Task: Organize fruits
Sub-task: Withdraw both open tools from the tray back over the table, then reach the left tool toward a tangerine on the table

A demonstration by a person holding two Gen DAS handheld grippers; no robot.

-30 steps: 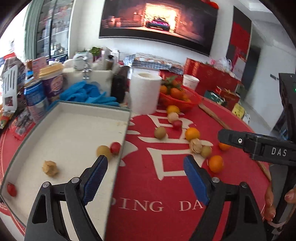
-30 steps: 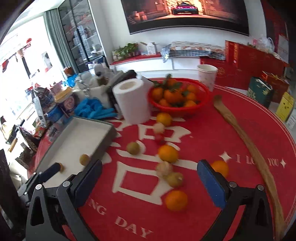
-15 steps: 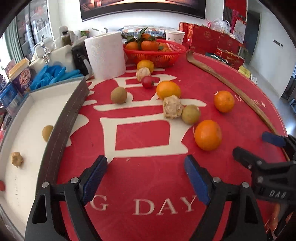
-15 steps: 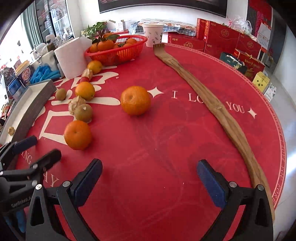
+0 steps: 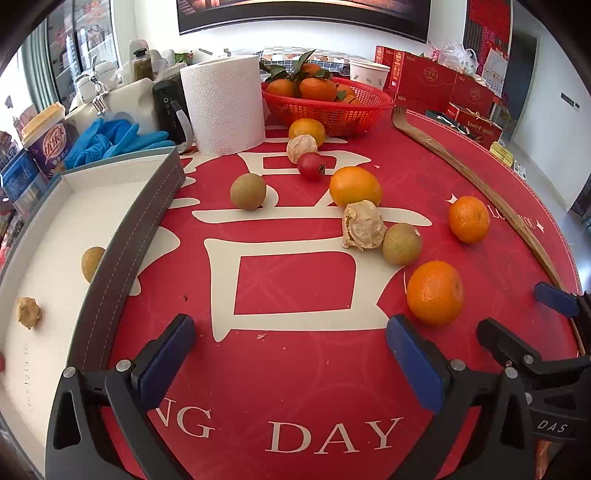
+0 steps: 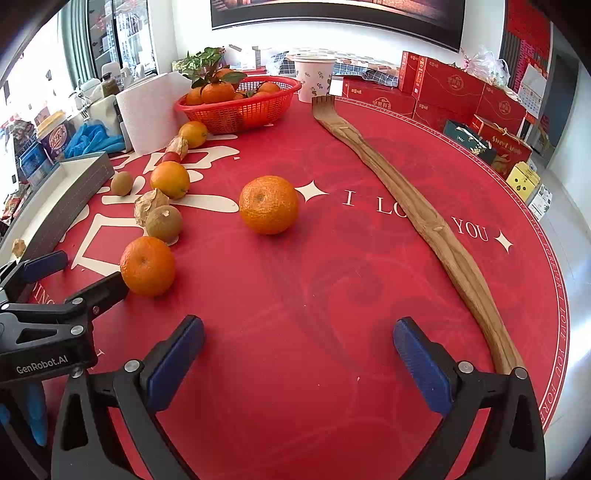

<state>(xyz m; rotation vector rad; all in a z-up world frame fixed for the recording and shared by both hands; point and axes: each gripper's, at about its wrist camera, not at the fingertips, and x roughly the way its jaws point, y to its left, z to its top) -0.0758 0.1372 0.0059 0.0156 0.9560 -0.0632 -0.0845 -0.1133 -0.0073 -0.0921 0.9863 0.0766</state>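
Opening wider, left hand-held gripper [image 5: 290, 363] empty, now facing loose fruit, tray [image 5: 122, 236] at 9 o'clock; right hand-held gripper [image 6: 299, 363] spread, empty, orange [image 6: 268, 204] at 12 o'clock. Next pick likely.

Four loose oranges [image 5: 435, 292] (two longans [image 5: 248, 191])

Wall: white wall [image 5: 155, 22], seen at 12 o'clock, dark picture [image 6: 332, 14] hung.
Cabinet: glass cabinet [image 6: 122, 40], placed at 10 o'clock.
Light: daylight admitted at 9 o'clock.

Bright daylight, sharp focus, strong fisheye vignetting
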